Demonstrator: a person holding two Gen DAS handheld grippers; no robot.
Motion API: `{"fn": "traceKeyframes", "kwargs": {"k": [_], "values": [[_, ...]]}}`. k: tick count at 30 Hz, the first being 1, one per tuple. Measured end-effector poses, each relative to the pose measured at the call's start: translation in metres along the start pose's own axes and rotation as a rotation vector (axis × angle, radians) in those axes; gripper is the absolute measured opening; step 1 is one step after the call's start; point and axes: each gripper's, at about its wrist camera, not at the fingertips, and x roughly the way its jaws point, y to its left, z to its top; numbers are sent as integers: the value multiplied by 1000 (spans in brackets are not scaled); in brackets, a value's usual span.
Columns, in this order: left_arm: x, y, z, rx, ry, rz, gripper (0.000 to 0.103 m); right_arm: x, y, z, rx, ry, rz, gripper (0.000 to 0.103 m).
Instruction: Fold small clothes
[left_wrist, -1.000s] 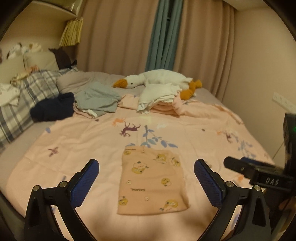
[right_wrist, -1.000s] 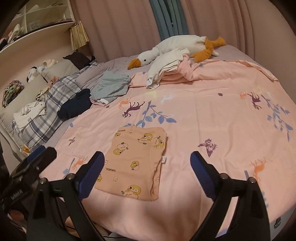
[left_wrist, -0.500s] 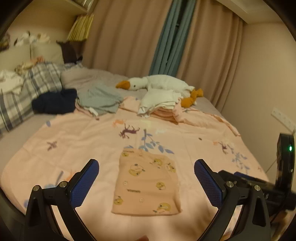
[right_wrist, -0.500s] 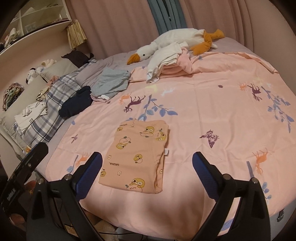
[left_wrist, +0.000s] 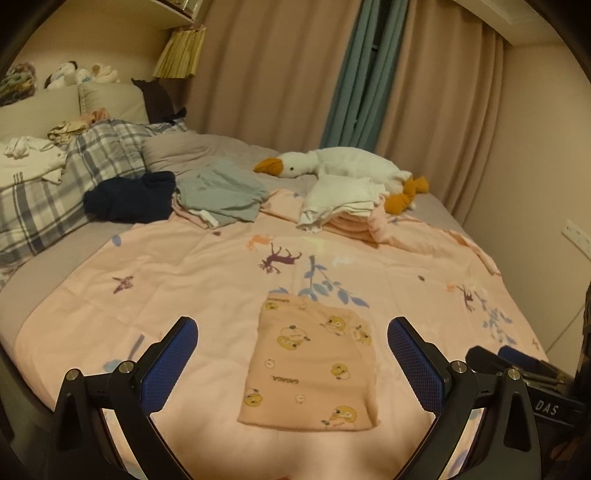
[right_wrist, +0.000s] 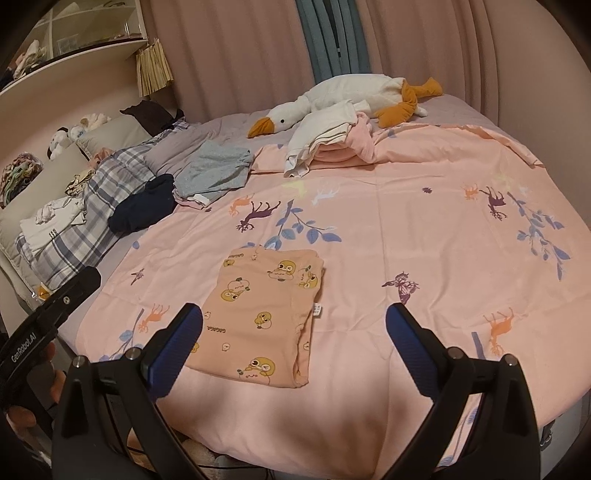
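Just ahead of the left gripper (left_wrist: 291, 354), between the lines of its two blue-padded fingers, a small peach-pink garment printed with yellow cartoon ducks (left_wrist: 314, 365) lies folded into a flat rectangle on the pink bedspread patterned with deer, butterflies and blue leaves (left_wrist: 207, 269). The left gripper's jaws stand wide apart and hold nothing; it is held above the near edge of the bed, clear of the cloth. The right gripper (right_wrist: 293, 349) is likewise spread wide and empty, with the same garment (right_wrist: 266, 314) lying ahead of it and a little toward its left finger, a small white label showing at the garment's right edge. The right gripper's dark body appears at the right margin of the left wrist view, and the left one's body at the left margin of the right wrist view.

Farther ahead of both tools, well apart from the folded garment, a white plush goose with an orange beak and feet (left_wrist: 343, 166) lies across the far side of the bed. Just in front of it is a stack of folded white and pink clothes (left_wrist: 343, 206). To the left of that lie a loose grey-green garment (left_wrist: 221, 192) and a dark navy bundle (left_wrist: 133, 197), beside a blue-and-white plaid pillow (left_wrist: 55, 188).
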Motion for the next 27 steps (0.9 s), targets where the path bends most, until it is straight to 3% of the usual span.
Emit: {"fn": "traceKeyframes", "kwargs": {"k": [27], "values": [[8,-22,-6,83,42,18,101,4,-1,-1,-4,8,-62,100]]}}
